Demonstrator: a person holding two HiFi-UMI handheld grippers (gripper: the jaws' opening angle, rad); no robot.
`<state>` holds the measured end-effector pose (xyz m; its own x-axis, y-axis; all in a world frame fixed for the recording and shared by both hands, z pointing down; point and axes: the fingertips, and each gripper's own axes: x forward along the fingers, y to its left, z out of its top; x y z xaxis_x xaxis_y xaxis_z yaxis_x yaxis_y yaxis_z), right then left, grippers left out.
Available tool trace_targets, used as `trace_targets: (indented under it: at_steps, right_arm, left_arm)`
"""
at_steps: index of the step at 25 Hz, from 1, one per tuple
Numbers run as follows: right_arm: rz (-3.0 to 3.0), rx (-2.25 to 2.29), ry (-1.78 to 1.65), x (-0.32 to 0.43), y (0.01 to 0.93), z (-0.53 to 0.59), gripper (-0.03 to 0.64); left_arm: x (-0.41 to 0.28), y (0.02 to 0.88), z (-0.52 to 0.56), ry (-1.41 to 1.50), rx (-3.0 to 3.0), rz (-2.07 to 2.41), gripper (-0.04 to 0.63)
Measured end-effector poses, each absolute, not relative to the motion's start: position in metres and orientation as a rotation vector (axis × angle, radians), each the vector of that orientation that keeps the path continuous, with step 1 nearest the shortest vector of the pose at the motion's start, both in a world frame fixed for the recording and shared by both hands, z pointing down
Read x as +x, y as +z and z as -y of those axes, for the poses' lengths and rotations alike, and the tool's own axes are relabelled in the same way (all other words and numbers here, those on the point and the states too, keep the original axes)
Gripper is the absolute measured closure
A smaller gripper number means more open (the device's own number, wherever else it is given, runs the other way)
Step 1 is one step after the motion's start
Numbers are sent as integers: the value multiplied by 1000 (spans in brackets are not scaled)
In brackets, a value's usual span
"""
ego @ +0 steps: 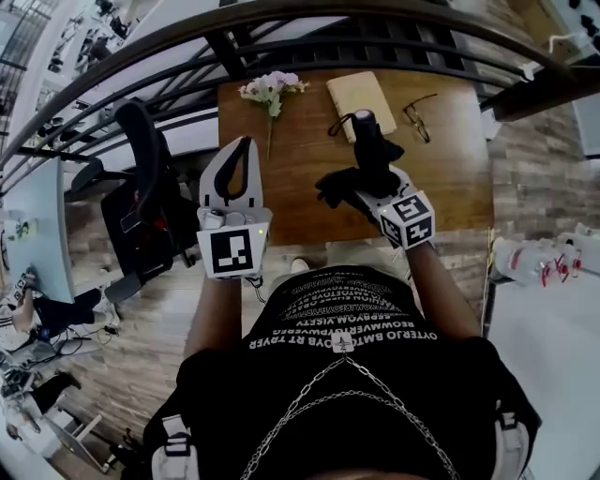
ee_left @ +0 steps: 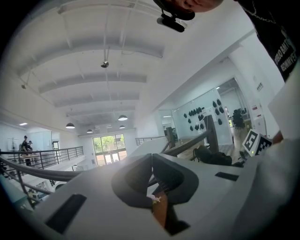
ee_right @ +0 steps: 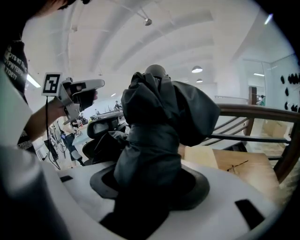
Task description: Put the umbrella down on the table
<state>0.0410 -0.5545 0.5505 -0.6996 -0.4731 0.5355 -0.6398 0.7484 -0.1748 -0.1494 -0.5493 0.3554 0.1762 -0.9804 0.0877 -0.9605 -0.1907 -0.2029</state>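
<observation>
A black folded umbrella [ego: 368,155] is up over the near part of the wooden table [ego: 450,169], its handle end pointing away from me. My right gripper [ego: 356,185] is shut on its bunched fabric; in the right gripper view the umbrella [ee_right: 159,117] fills the space between the jaws of the right gripper [ee_right: 150,180] and hides the pads. My left gripper [ego: 246,143] is held level at the table's left near corner, jaws together with nothing in them. In the left gripper view the tips of the left gripper [ee_left: 151,157] meet.
On the table lie a sprig of pale flowers [ego: 272,89], a tan notebook [ego: 361,98] and a pair of glasses [ego: 419,117]. A dark railing [ego: 281,19] runs behind the table. A black office chair [ego: 141,197] stands left of it.
</observation>
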Motion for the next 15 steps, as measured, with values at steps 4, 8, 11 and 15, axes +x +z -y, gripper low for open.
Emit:
trace_targets:
  at_steps: [4, 8, 11, 15]
  right_arm:
    - [2430, 750, 566, 34, 589, 552, 359]
    - [2375, 688, 617, 32, 626, 552, 360]
    - [2327, 643, 649, 33, 654, 548, 360]
    - [2266, 613, 687, 35, 690, 549, 360]
  left_arm:
    - [-145, 357, 557, -300, -2327, -1938, 566]
    - [-145, 367, 560, -318, -2332, -1967, 565]
    - [-144, 375, 558, -343, -2324, -1986, 565]
    - [-147, 385, 560, -398, -2315, -2005, 565]
